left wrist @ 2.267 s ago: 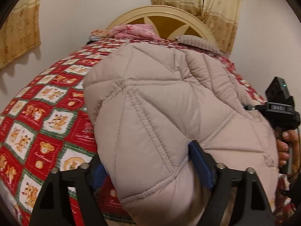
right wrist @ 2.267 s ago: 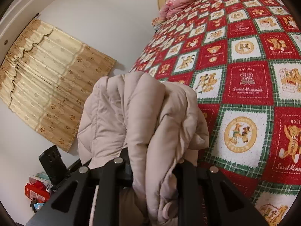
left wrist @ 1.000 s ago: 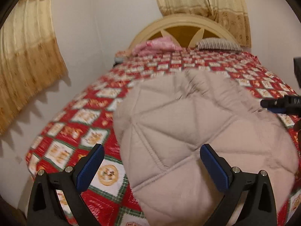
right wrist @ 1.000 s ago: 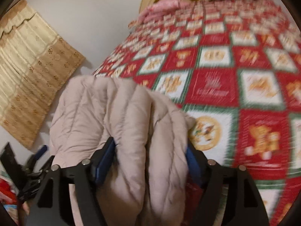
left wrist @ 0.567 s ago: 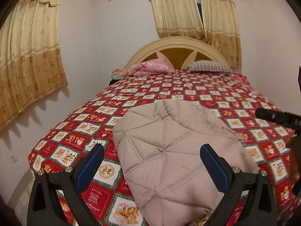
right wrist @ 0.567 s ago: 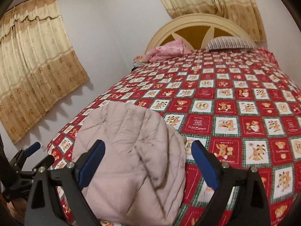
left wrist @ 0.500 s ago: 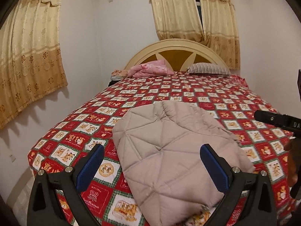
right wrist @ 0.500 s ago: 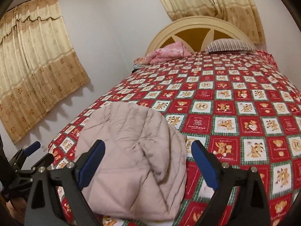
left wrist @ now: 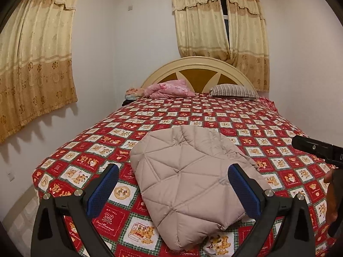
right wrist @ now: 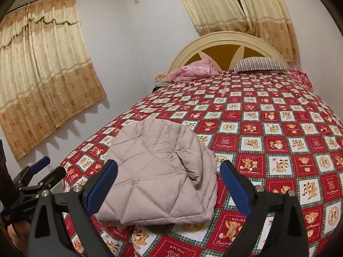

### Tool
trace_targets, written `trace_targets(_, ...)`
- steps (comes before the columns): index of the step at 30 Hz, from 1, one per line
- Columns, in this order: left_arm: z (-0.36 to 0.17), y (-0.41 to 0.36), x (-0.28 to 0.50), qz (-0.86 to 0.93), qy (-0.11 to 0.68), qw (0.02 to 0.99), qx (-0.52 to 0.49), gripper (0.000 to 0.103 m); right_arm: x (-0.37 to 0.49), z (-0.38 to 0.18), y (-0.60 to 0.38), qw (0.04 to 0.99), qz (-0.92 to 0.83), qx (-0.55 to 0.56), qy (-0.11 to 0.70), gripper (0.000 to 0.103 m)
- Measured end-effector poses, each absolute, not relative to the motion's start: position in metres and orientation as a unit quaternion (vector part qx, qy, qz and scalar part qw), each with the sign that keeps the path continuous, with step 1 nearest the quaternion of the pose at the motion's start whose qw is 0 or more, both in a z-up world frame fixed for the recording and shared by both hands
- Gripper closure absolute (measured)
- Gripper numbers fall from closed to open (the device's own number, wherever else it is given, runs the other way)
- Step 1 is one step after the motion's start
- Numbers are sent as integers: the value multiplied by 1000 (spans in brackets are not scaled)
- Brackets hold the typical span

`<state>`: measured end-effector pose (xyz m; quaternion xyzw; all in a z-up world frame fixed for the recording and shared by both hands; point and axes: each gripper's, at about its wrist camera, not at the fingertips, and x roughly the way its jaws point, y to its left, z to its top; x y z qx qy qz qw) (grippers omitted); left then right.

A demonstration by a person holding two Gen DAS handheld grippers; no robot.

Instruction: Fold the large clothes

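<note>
Jacket [left wrist: 188, 184] lies folded, long axis toward headboard [left wrist: 199, 64]; left gripper [left wrist: 173, 190] and right gripper [right wrist: 169, 186] spread wide, empty.

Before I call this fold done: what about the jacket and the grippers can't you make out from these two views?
- Jacket: the underside and the inner layers are hidden by its own top panel in both views; zipper and sleeves not visible.
- Jacket's near edge: in the right wrist view the left gripper finger partly covers it.
- Right gripper: in the left wrist view only its tip shows, cut off by the right edge.
- Blanket prints: small text unreadable.
</note>
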<state>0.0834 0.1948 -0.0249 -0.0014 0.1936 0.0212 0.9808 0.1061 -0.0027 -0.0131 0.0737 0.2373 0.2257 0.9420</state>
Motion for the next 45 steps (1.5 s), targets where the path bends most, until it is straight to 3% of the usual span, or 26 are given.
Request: trace_targets(45, -25, 186, 80, 38, 196, 980, 17, 1, 69, -1, 9, 954, 232, 34, 188, 0)
